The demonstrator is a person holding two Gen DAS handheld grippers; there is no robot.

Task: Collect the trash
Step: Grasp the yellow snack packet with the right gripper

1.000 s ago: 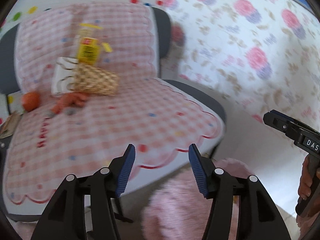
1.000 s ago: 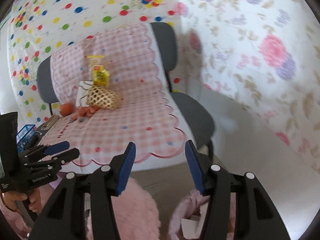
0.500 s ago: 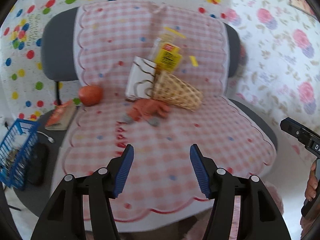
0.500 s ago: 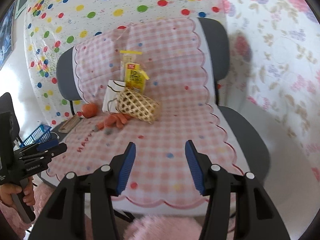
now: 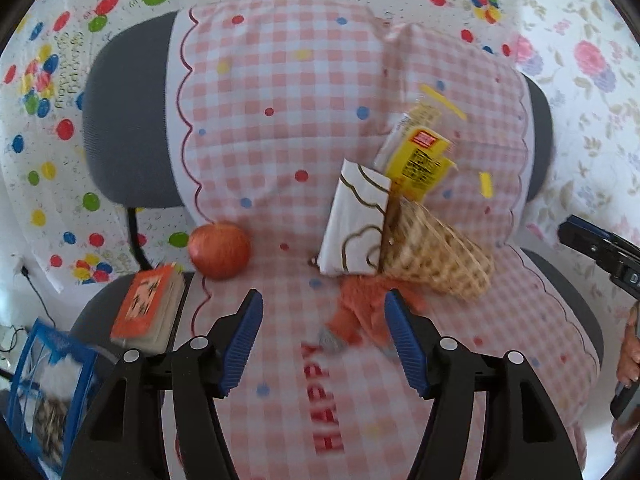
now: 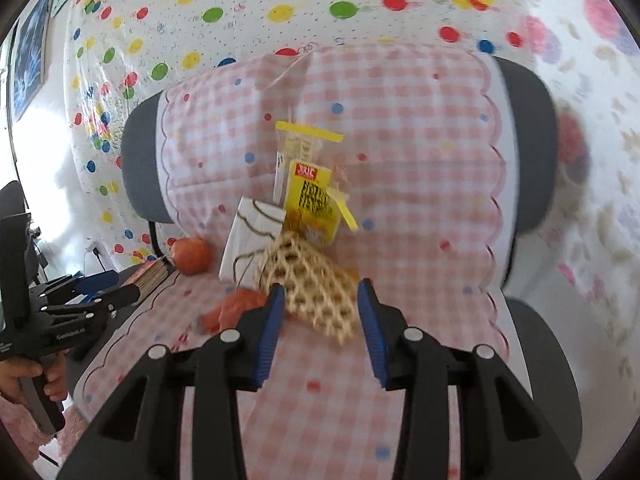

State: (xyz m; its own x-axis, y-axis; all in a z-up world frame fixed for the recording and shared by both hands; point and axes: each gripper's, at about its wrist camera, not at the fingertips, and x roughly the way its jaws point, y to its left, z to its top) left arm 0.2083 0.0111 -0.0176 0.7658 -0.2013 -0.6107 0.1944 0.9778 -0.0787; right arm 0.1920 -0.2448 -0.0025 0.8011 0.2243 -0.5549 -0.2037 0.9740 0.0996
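Both grippers nearer chair (image 5: 128, 128), jaws apart

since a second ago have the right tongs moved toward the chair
Yes. The right tongs have closed in on the chair and now frame the woven basket on its seat.

left claw (image 5: 323, 336): black plastic arms, two silver round screws on each arm
left fingers (image 5: 242, 340): blue ribbed pads on the inner faces
right claw (image 6: 320, 328): same black arms, silver screws
right fingers (image 6: 270, 334): blue ribbed pads
left body, right view: black, small white lettering, too blurred to read
left hand (image 6: 24, 378): bare skin, wrapped on a grey-black handle
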